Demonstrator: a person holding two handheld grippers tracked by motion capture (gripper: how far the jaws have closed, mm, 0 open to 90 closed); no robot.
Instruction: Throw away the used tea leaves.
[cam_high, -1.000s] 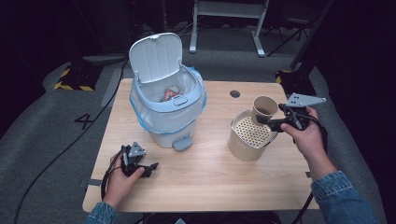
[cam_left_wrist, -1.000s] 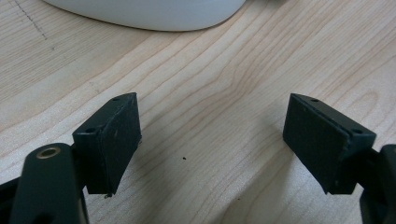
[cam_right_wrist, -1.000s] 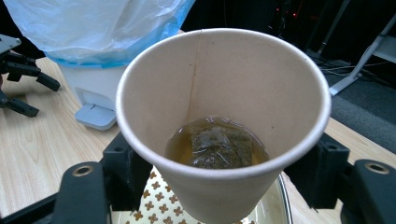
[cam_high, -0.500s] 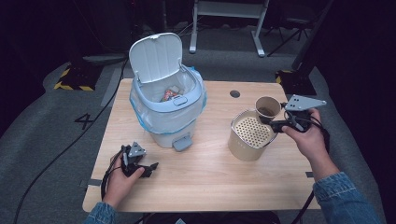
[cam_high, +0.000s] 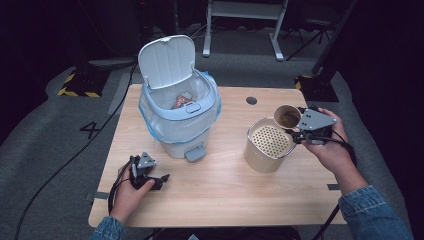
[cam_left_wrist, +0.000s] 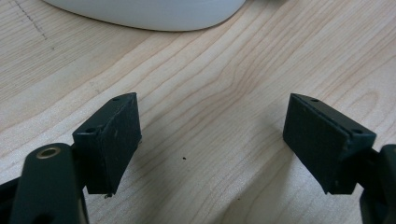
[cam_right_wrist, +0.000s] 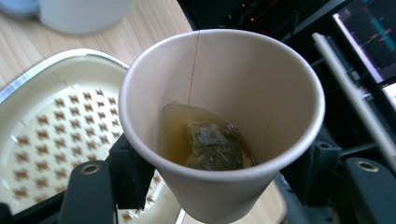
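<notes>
The paper cup (cam_right_wrist: 222, 126) sits upright between the black jaws of the right gripper (cam_high: 294, 131), which have just been closing and now clamp its lower wall from both sides. Inside it lie a wet tea bag (cam_right_wrist: 215, 148) and a little pale liquid, with the bag's string running up the inner wall. In the high view the cup (cam_high: 287, 116) is held just beside and above the rim of a cream canister (cam_high: 262, 152) with a perforated lid, at the right of the table (cam_high: 225, 200). Farther left stands a white pedal bin (cam_high: 175, 132), lid up, lined with a blue bag, some rubbish inside. The left gripper (cam_high: 159, 180) rests on the table in front of the bin, its jaws spread wide with nothing between them.
</notes>
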